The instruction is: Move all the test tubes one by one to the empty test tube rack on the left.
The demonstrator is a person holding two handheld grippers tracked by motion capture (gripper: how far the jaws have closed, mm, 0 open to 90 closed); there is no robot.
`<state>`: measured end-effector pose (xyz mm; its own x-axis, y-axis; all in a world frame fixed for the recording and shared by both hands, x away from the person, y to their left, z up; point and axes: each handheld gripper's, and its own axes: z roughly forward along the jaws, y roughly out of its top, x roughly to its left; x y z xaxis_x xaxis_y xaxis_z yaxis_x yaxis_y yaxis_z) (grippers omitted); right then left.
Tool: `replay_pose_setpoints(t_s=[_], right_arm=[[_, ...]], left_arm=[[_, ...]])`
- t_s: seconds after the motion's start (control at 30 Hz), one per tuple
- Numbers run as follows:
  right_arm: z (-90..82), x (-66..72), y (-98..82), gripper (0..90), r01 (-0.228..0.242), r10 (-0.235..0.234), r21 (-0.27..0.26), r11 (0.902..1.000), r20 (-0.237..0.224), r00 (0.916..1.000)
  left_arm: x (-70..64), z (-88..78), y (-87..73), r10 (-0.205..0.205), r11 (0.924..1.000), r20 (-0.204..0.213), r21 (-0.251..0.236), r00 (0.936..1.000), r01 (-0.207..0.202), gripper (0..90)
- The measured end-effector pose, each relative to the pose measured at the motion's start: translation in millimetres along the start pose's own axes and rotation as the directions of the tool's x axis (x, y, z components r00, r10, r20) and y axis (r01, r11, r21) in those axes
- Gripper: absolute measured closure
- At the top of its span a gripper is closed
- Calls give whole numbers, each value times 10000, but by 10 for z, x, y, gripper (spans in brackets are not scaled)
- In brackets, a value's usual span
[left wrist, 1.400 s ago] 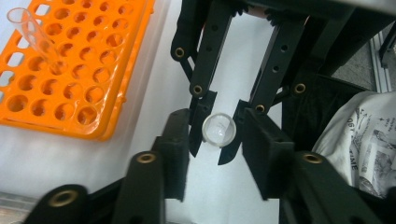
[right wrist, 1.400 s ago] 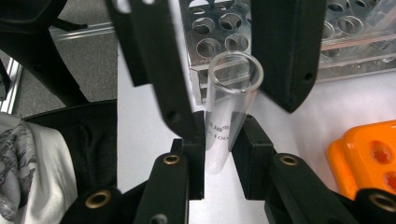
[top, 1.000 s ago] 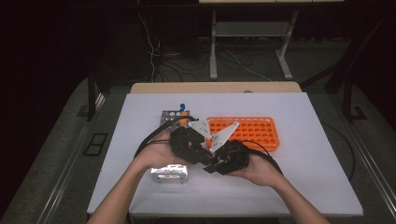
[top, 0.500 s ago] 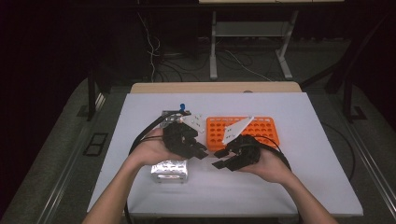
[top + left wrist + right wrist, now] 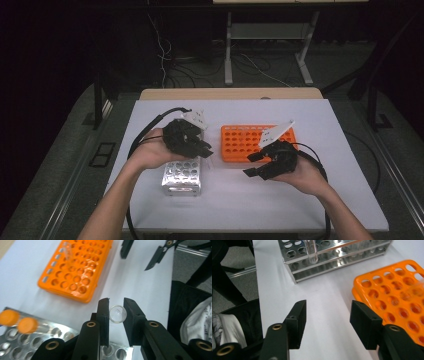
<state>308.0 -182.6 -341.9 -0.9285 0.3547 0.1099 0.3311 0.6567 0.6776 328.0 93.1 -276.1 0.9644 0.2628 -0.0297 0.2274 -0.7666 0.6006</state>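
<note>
Left gripper view: left gripper (image 5: pixel 116 315) fingers clamp a clear tube (image 5: pixel 117 314) end-on, ready for racking — right gripper (image 5: pixel 327 315) fingers, just opening, stand apart and empty.

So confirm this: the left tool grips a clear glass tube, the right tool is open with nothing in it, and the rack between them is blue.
One detail is wrong: the plastic tube rack is orange, not blue, as the high view shows. The left tool does grip the clear glass tube, and the right tool is open with nothing in it.
</note>
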Motion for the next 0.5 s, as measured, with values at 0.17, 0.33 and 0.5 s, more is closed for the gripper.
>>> replay_pose_setpoints(t_s=[0.17,0.33,0.5], right_arm=[[-60,-28,-70,383,-229,230,-126,9997,71,9997],[-73,-41,-124,285,-396,397,-119,9991,73,9992],[-81,-46,-162,159,-562,564,-84,9984,228,9981]], left_arm=[[98,-73,7,-121,9999,-373,79,9992,124,745],[233,-112,-11,-399,9992,-659,46,9970,403,745],[373,-116,-43,-587,9980,-996,180,9933,608,746]])
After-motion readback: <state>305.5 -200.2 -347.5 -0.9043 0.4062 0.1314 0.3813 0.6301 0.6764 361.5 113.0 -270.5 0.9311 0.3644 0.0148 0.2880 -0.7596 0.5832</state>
